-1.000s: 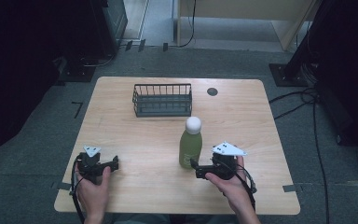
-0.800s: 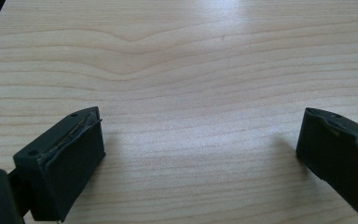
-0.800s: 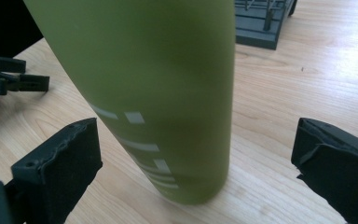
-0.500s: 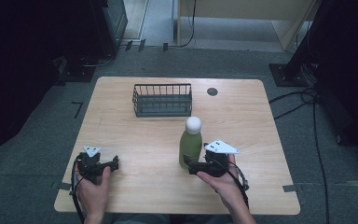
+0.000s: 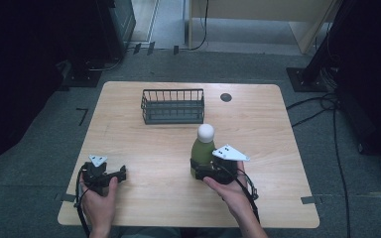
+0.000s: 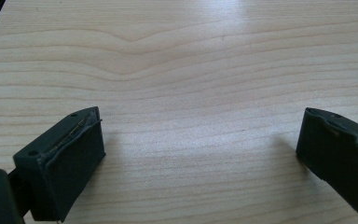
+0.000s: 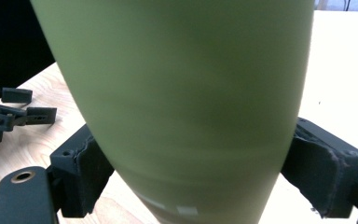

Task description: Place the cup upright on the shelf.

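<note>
- The right gripper [image 5: 203, 170] has its jaws against the lower body of the green bottle [image 5: 203, 152]; in the right gripper view each pad [image 7: 89, 164] meets a side of the bottle [image 7: 186, 107], and the jaws have just been closing in on it.
- Whether the pads press hard or only touch is hard to judge, since that view is blurred, but no gap shows on either side.
- The bottle stands upright with its white cap [image 5: 206, 132] on top, on the table [image 5: 278, 144], right of centre and toward the person's edge.
- The right hand [image 5: 228, 191] holds the gripper from behind, with the grey plate [image 5: 230, 152] just right of the bottle.
- The left gripper [image 5: 121, 173] has its jaws wide apart with only bare wood between them, as the left gripper view shows [image 6: 200, 149].
- It sits low over the table's near left part in the left hand [image 5: 99, 198], well apart from the bottle.
- A dark wire basket [image 5: 172, 106] stands beyond the bottle, near the far edge.
- A small dark round spot [image 5: 225, 97] lies right of the basket.
</note>
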Action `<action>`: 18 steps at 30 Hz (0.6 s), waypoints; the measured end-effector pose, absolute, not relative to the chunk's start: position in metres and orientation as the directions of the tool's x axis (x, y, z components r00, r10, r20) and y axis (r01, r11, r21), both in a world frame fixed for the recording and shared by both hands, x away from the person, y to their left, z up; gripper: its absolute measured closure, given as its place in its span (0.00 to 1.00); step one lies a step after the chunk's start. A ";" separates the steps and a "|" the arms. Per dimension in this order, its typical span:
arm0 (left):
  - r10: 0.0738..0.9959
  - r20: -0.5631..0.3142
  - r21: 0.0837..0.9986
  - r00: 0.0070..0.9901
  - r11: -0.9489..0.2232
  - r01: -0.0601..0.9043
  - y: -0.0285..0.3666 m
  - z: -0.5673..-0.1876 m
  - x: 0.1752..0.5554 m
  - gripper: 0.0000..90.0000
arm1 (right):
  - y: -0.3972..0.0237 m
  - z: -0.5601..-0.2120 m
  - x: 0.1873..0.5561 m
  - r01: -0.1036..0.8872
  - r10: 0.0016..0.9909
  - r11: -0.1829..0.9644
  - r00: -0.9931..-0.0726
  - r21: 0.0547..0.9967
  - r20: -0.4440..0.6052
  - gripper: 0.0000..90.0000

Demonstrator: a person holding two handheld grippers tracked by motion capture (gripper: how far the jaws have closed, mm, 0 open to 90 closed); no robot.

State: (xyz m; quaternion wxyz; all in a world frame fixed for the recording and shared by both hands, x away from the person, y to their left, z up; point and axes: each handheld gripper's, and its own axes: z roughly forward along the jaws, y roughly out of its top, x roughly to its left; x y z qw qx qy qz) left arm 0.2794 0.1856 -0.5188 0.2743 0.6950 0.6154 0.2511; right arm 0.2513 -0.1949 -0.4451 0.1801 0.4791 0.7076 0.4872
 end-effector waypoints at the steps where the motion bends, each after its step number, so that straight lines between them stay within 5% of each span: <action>1: 0.993 0.011 0.691 0.117 -0.092 0.717 0.186 -0.519 0.279 0.01 | -0.194 -0.445 0.252 0.501 0.855 0.065 -0.474 0.863 0.210 0.16; 18: 0.993 0.011 0.690 0.117 -0.092 0.718 0.186 -0.519 0.279 0.01 | -0.185 -0.444 0.254 0.450 0.875 0.098 -0.465 0.888 0.139 0.21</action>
